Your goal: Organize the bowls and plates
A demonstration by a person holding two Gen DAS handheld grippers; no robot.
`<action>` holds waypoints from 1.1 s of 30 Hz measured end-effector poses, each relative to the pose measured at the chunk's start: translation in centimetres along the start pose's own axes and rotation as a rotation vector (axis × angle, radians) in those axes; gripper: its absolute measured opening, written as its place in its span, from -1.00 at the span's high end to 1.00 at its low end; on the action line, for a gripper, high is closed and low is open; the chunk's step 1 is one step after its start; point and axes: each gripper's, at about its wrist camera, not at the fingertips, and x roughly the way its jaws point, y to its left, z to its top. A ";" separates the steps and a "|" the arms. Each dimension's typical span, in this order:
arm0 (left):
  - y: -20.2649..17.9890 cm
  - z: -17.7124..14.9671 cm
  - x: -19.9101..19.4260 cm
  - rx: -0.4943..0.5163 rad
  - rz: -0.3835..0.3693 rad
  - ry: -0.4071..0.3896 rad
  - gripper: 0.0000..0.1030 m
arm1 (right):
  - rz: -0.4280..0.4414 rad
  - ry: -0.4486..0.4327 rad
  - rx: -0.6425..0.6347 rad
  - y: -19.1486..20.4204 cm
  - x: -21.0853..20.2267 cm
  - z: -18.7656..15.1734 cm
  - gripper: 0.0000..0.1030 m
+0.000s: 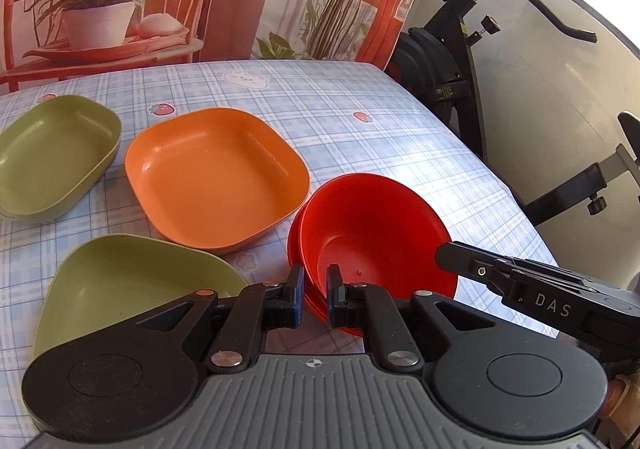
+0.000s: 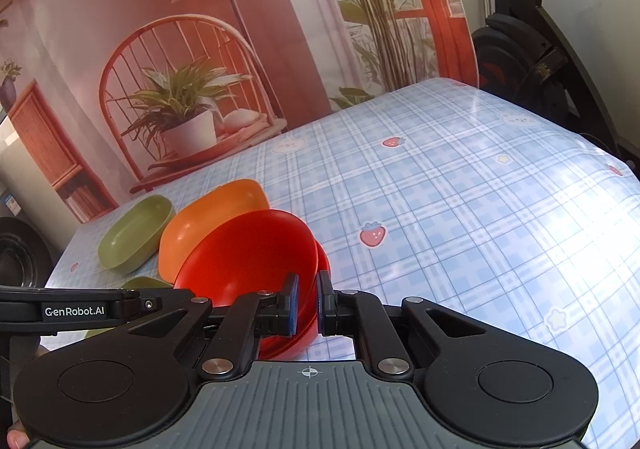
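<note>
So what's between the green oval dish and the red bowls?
The square orange plastic plate sits between the green oval dish and the stacked red bowls, seen in the left wrist view.

I see a smooth, glossy red bowl [image 1: 376, 233] that looks like plastic, beside a satin orange plate [image 1: 216, 177] and two matt green dishes [image 1: 56, 157]. The checked tablecloth [image 2: 460, 209] looks like slick vinyl, shining with glare. My left gripper [image 1: 314, 289] reads as matt black plastic with bright metal rivets.
</note>
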 end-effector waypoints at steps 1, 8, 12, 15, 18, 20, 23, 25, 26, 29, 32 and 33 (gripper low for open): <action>0.0 0.0 0.0 0.000 -0.003 0.002 0.76 | -0.004 -0.002 -0.001 0.1 0.0 0.0 0.81; 0.1 0.0 -0.9 0.001 -0.019 -0.020 0.28 | -0.008 -0.027 -0.027 0.7 -0.6 0.4 0.77; 0.7 0.2 -2.3 -0.009 -0.016 -0.062 0.28 | 0.004 -0.033 -0.041 1.3 -1.0 0.7 0.77; 2.0 0.1 -3.6 -0.024 0.002 -0.092 0.28 | 0.022 -0.038 -0.056 2.2 -1.2 0.9 0.77; 3.4 -0.2 -5.0 0.014 0.064 -0.106 0.28 | 0.044 -0.038 -0.075 3.3 -1.3 1.0 0.77; 5.0 -0.6 -6.3 0.010 0.100 -0.118 0.28 | 0.062 -0.035 -0.089 4.1 -1.3 1.1 0.77; 7.3 -1.4 -7.8 -0.036 0.123 -0.122 0.28 | 0.091 -0.021 -0.110 5.6 -1.0 1.0 0.77; 8.5 -2.0 -8.4 -0.065 0.140 -0.124 0.28 | 0.108 -0.009 -0.125 6.7 -0.6 0.7 0.77; 9.2 -2.3 -8.7 -0.082 0.149 -0.122 0.28 | 0.116 0.001 -0.134 7.3 -0.3 0.4 0.77; 10.2 -3.1 -9.0 -0.121 0.161 -0.119 0.28 | 0.135 0.033 -0.166 9.0 0.4 -0.3 0.77; 10.9 -3.5 -9.3 -0.141 0.158 -0.123 0.28 | 0.147 0.061 -0.198 10.4 1.0 -0.9 0.77; 11.0 -3.6 -9.4 -0.145 0.158 -0.123 0.28 | 0.150 0.068 -0.206 10.8 1.1 -1.1 0.77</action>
